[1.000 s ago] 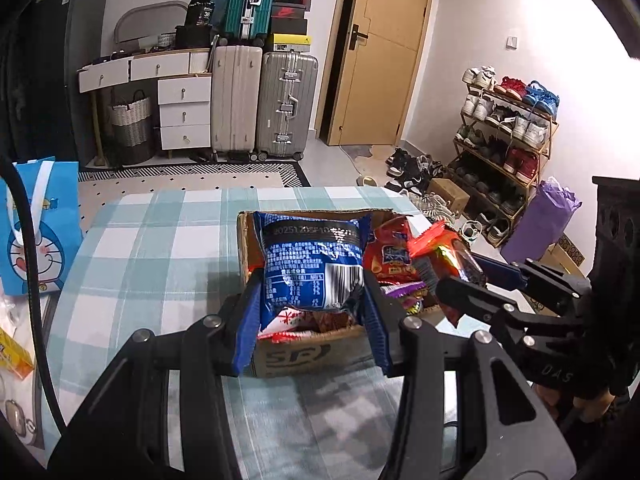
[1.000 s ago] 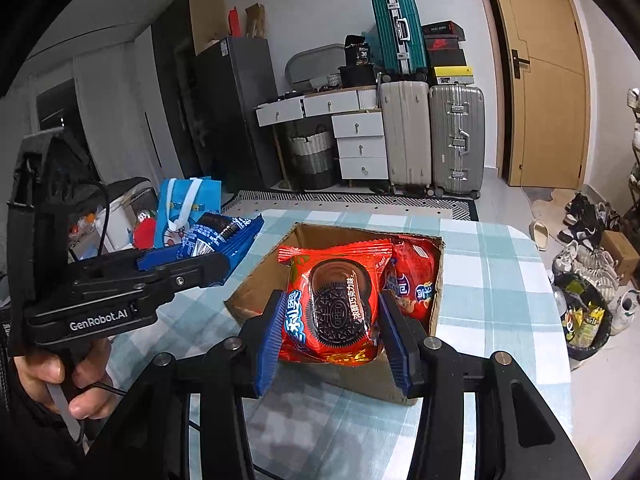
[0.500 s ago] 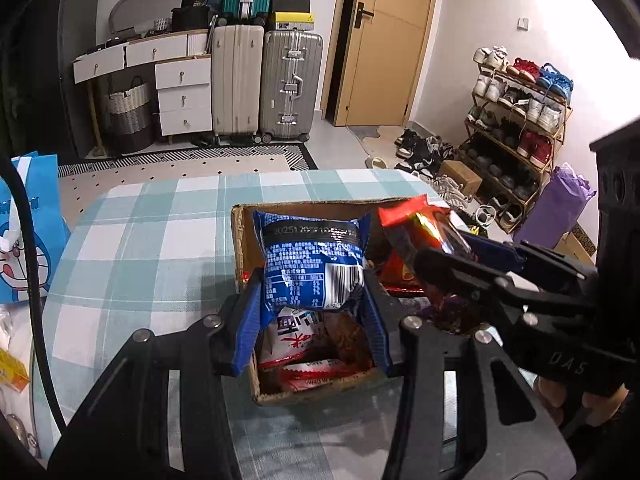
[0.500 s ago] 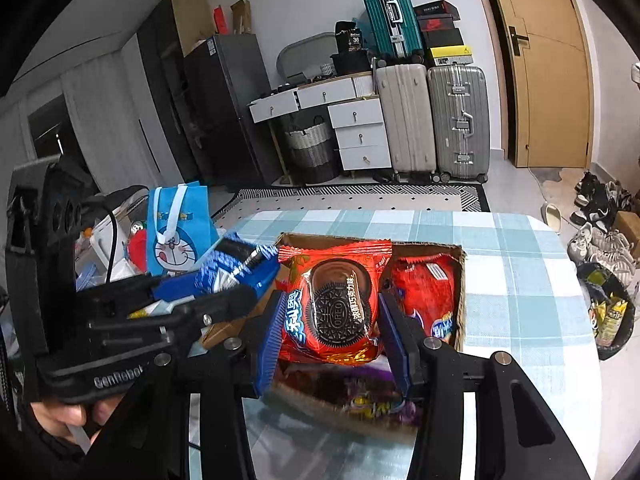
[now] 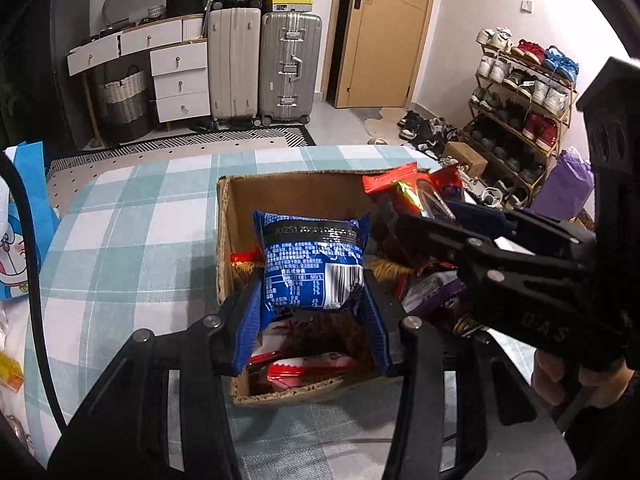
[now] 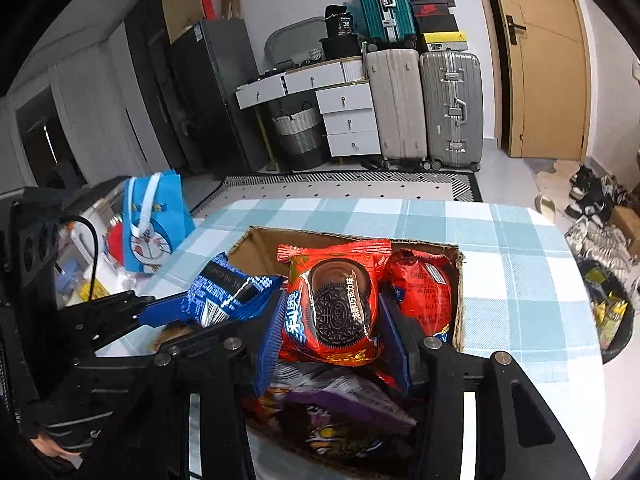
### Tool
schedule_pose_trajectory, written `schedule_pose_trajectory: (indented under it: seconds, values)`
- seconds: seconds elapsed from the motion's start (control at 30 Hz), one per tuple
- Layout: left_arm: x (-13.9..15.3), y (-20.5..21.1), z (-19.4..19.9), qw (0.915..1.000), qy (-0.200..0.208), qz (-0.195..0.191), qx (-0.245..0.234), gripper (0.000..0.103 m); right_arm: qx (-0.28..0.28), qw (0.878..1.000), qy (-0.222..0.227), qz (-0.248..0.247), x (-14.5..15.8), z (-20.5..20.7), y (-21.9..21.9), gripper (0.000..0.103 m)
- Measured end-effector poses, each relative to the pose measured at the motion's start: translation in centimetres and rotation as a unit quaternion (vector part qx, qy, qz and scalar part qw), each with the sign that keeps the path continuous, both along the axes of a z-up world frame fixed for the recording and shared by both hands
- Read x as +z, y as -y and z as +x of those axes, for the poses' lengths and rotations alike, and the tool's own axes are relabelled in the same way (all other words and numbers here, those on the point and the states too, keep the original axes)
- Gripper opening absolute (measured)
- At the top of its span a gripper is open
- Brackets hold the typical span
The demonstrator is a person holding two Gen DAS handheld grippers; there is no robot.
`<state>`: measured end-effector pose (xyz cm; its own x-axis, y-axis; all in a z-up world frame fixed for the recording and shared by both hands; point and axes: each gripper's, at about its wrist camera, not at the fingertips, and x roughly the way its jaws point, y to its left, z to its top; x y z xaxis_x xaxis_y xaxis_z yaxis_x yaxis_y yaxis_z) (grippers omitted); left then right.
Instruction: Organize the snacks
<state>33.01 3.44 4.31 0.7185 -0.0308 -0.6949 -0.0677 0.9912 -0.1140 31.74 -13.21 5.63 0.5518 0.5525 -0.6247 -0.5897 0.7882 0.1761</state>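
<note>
We see the checked table [image 5: 120, 240] carrying an open cardboard box [image 5: 304, 196] at the centre, with a blue cartoon bag [image 6: 154, 220] at its ten o'clock in the right wrist view. Above the box, our left gripper [image 5: 314, 320] clenches a blue snack pack [image 5: 314, 264], and our right gripper [image 6: 334, 336], at its three o'clock, grasps a red Oreo pack [image 6: 334, 304]. Inside lie a red pouch [image 6: 424, 292] and a purple packet [image 6: 348, 400]; other wrappers beneath are hard to make out.
</note>
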Motion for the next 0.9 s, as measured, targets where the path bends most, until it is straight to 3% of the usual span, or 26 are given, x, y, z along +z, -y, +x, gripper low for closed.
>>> schedule_pose_trajectory:
  seconds: [0.2, 0.4, 0.57, 0.63, 0.7, 0.83, 0.9]
  values:
    - [-0.6, 0.0, 0.0, 0.9999, 0.002, 0.015, -0.001, 0.043, 0.011, 1.000, 0.015, -0.021, -0.7, 0.4, -0.7, 0.046]
    - [-0.7, -0.2, -0.1, 1.0000, 0.003, 0.006, -0.001, 0.043, 0.017, 0.999, 0.030, -0.008, -0.4, 0.0, -0.5, 0.046]
    - [-0.5, -0.2, -0.8, 1.0000, 0.003, 0.003, -0.005, 0.051, 0.019, 0.999, 0.045, 0.010, 0.7, -1.4, 0.6, 0.054]
    - [-0.1, -0.1, -1.6, 0.9999, 0.011, 0.002, -0.005, 0.071, 0.019, 0.998, 0.057, 0.018, 1.3, -2.4, 1.3, 0.075]
    - [0.5, -0.1, -2.7, 0.9997, 0.022, -0.007, -0.009, 0.081, 0.010, 0.997, 0.076, 0.028, 2.1, -3.7, 2.4, 0.087]
    - [1.7, 0.2, -5.1, 0.9991, 0.039, -0.009, -0.011, 0.101, 0.002, 0.995, 0.095, 0.022, 3.2, -5.9, 3.9, 0.096]
    - [2.3, 0.6, -6.4, 0.9988, 0.048, -0.001, -0.010, 0.102, 0.002, 0.995, 0.099, 0.022, 3.4, -6.8, 4.5, 0.101]
